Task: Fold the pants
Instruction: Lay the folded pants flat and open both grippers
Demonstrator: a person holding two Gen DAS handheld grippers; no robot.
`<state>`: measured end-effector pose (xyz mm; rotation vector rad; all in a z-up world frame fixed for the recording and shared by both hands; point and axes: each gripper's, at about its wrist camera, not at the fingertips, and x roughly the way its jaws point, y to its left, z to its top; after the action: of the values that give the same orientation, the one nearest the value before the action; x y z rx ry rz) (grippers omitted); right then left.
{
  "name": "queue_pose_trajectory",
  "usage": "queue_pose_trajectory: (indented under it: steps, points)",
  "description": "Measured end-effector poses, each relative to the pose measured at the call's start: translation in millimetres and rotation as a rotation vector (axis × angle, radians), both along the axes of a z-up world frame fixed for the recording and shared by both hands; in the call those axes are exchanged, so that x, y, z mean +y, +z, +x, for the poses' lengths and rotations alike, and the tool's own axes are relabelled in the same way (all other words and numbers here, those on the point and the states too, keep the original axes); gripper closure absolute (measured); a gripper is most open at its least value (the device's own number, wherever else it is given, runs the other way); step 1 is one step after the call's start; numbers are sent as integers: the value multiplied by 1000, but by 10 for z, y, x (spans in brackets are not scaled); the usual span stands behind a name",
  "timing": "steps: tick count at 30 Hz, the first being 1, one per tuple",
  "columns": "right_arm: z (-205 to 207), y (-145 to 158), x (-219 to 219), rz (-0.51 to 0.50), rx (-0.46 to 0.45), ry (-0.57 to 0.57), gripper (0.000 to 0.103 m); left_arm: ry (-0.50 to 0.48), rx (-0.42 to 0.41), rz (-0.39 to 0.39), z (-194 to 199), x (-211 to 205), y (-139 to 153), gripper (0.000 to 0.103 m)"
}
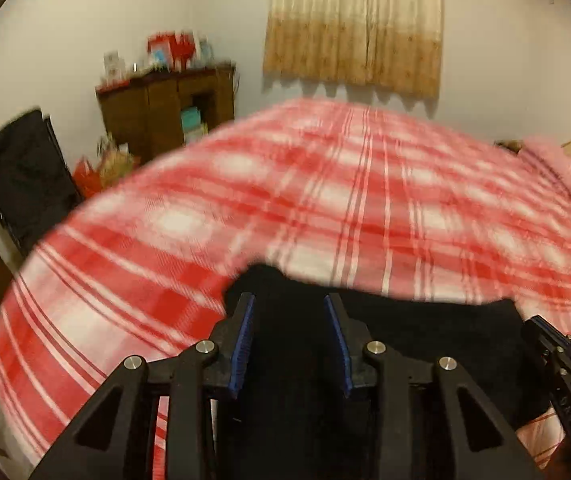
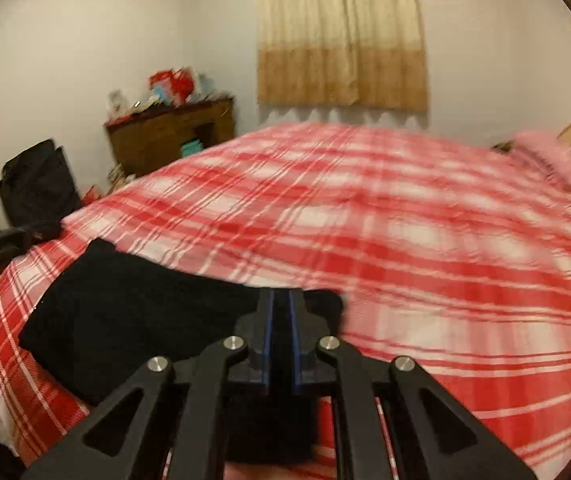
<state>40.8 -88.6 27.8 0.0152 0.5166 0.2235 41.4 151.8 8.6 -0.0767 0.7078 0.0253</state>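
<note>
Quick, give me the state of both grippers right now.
Left gripper: open, its fingers on either side of the black pants, not clamping them.
Right gripper: closed on the edge of the black pants.

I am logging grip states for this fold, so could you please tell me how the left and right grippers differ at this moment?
The left gripper has its jaws spread wide with black pants lying between them, unclamped; the right gripper is nearly closed, pinching a fold of the pants. The left sits over the cloth's left end, the right at its right corner. Both are black with blue pads, over the red plaid bedspread.
</note>
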Motion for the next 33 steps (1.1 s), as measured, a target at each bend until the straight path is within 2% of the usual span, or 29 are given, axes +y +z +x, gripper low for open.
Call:
queue_pose_trajectory:
  steps: [3,4,5,7,9,16,18,19,21,23,27,33]
  points:
    - [175,-291,82,-60,89,-21,92,21,66,-42,71,99,-353,66]
    - [210,-406,74,-77,106,-29,92,16,41,-42,46,95,-382,66]
    - [187,-442,38,-55,84,-24,92,6,5,-18,-1,61,-379,66]
    - [168,-436,-21,-29,86,-17,92,-1,-10,56,-19,-46,-388,65]
    - [164,-444,-25,-27,86,-21,92,7,-22,98,-4,-102,-401,65]
    - [154,-412,45,-88,67,-47,90,7,-6,70,-49,-65,-339,64]
    - [129,-376,33,-77,80,-49,70,8,6,51,-95,-50,-307,63]
    - [83,-347,17,-60,93,-61,34,8,8,41,-121,-50,-294,58]
    - [-51,-294,-11,2,90,-79,4,7,8,22,-193,-55,-260,49]
    - [-246,-218,0,45,42,-68,4,7,8,28,-251,-88,-246,44]
    - [-466,-145,127,-29,7,-79,4,0,-1,60,-377,-139,-217,43]
    - [-572,-219,69,4,32,-88,4,-15,-3,70,-540,-152,-218,40]
